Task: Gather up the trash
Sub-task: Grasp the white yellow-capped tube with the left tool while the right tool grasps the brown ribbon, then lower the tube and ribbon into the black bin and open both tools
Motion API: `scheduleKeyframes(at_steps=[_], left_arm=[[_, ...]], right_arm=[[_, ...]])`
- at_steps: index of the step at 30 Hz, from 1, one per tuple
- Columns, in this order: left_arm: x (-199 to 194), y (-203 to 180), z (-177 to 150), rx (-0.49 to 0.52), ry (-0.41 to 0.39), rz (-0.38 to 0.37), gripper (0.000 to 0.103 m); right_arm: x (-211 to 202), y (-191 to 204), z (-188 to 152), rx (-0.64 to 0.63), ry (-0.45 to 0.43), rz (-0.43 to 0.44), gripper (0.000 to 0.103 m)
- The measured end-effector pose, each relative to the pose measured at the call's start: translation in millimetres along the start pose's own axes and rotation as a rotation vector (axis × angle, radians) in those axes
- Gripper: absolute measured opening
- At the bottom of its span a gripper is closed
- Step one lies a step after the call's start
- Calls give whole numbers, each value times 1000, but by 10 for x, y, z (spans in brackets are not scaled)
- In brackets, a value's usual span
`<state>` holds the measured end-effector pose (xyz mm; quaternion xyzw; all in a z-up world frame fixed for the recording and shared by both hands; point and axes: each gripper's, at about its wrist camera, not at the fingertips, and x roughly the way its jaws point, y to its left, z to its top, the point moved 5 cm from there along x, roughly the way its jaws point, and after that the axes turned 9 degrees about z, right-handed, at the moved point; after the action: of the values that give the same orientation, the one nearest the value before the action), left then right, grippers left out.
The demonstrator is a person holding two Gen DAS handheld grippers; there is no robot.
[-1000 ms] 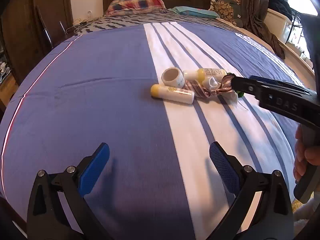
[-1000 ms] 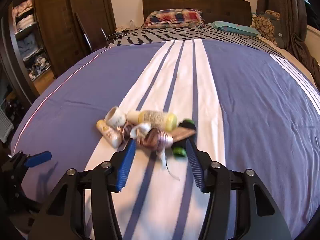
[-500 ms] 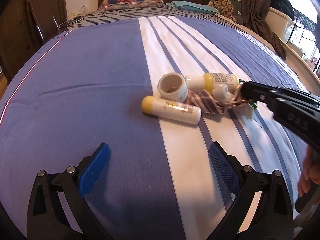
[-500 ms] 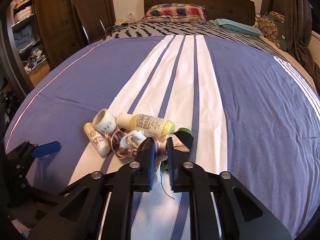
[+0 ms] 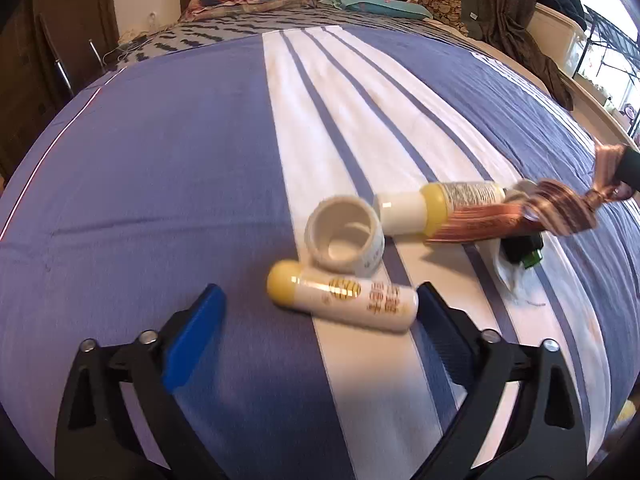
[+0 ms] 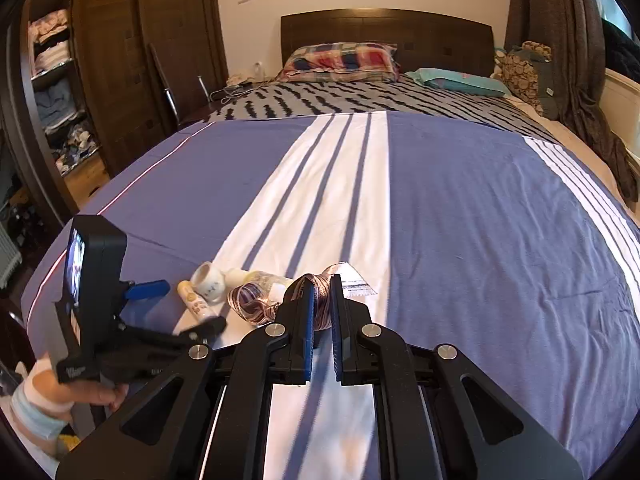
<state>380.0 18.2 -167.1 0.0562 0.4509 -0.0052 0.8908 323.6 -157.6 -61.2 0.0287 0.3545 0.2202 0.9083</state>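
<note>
Trash lies in a heap on the blue and white striped bedspread [image 5: 160, 180]. A white tube with a yellow cap [image 5: 340, 296] rests between the fingertips of my left gripper [image 5: 320, 292]. Its jaws are closing, and the pads stand clear of the tube. Behind the tube are an empty white cup [image 5: 344, 236], a yellow bottle with a white cap [image 5: 440, 200], a green-capped dark item [image 5: 524, 248] and a white tissue [image 5: 512, 272]. My right gripper [image 6: 322, 292] is shut on a brown striped ribbon [image 6: 248, 300], which hangs stretched above the heap [image 5: 520, 212].
A plaid pillow [image 6: 340, 60] and a teal one [image 6: 460, 80] lie by the dark headboard [image 6: 384, 28]. A wardrobe with open shelves [image 6: 60, 80] stands left of the bed. Curtains [image 6: 560, 40] hang on the right. A person's hand [image 6: 80, 392] holds the left gripper.
My right gripper closed on the ribbon and lifted it up and to the right. My left gripper moved forward until the yellow-capped tube lay between its fingertips.
</note>
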Motion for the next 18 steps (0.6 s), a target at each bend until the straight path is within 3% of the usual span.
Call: scheduleKeyframes(at_steps=[5,13,18], left_arm=[[-1,-63,38,24,-14,-12,65],[-172,-93,-94,18,-15,-5,65],[-548,-121,-263,22,-44,3,65]], right_arm=[[-125,-120,44,27,-31,-10,9],[-463,-148,85,15,-85,-23,9],[-691,-118,27,11,-104,-19,9]])
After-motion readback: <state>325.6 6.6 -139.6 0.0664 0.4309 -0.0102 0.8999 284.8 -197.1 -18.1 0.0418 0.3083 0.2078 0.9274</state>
